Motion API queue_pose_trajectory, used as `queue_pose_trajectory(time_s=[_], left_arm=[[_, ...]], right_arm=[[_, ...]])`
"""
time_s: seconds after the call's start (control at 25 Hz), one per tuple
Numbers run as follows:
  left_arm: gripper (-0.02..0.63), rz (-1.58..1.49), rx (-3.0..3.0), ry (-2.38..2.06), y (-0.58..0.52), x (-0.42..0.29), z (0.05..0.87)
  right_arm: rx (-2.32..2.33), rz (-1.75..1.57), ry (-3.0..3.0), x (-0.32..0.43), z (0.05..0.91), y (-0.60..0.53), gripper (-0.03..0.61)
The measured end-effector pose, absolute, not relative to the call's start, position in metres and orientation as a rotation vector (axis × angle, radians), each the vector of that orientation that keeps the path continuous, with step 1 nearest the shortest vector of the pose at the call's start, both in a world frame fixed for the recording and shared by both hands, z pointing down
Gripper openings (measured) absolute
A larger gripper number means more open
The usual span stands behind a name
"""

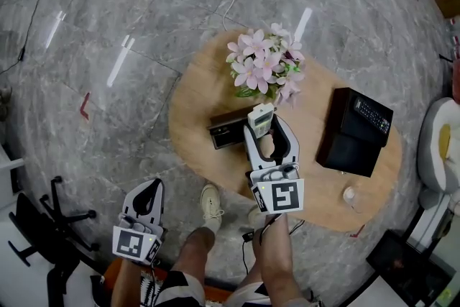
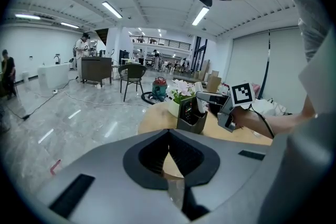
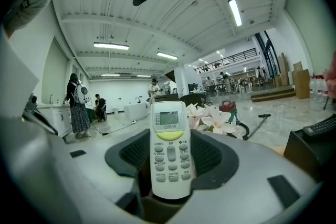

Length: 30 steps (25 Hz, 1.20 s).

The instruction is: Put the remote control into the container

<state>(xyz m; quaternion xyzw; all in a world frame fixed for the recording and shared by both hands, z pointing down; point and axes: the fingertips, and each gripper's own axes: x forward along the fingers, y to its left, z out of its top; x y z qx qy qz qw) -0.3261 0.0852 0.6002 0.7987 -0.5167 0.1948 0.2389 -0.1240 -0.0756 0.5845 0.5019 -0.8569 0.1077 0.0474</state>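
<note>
A white remote control (image 1: 260,117) is pinched between the jaws of the right gripper (image 1: 267,131), which is held out over an oval wooden table (image 1: 201,83). In the right gripper view the remote is seen standing up out of the jaws, its small screen at the far end and its rows of grey buttons facing the camera, with the dark pads pressed against both of its long sides. A small dark container (image 1: 227,133) is set on the table just to the left of the remote, and in the left gripper view the remote's far end is seen at the container's upper rim; whether it is already inside cannot be told. A pot of pink and white flowers (image 1: 264,65) is placed just beyond the container and the remote. Toward the right end of the table a larger black box (image 1: 352,136) is found, well apart from the container, and a black remote (image 1: 372,115) is laid on its top. The left gripper (image 1: 151,187) is held low and off the table, over the grey stone floor (image 1: 108,25) beside the person's leg, and its jaws are pressed together with nothing between them, only a thin seam being left between the pads. A black office chair (image 1: 43,226) is seen on the floor at the lower left.
</note>
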Motion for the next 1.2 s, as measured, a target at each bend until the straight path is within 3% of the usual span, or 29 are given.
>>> queue_pose_trajectory(time_s=[1.2], left_arm=[[0.008,0.51,2.175,-1.414,0.092,-0.327,0.588]], right_arm=[[1.505,0.325,-2.466,-0.121,0.595,-0.079,0.233]])
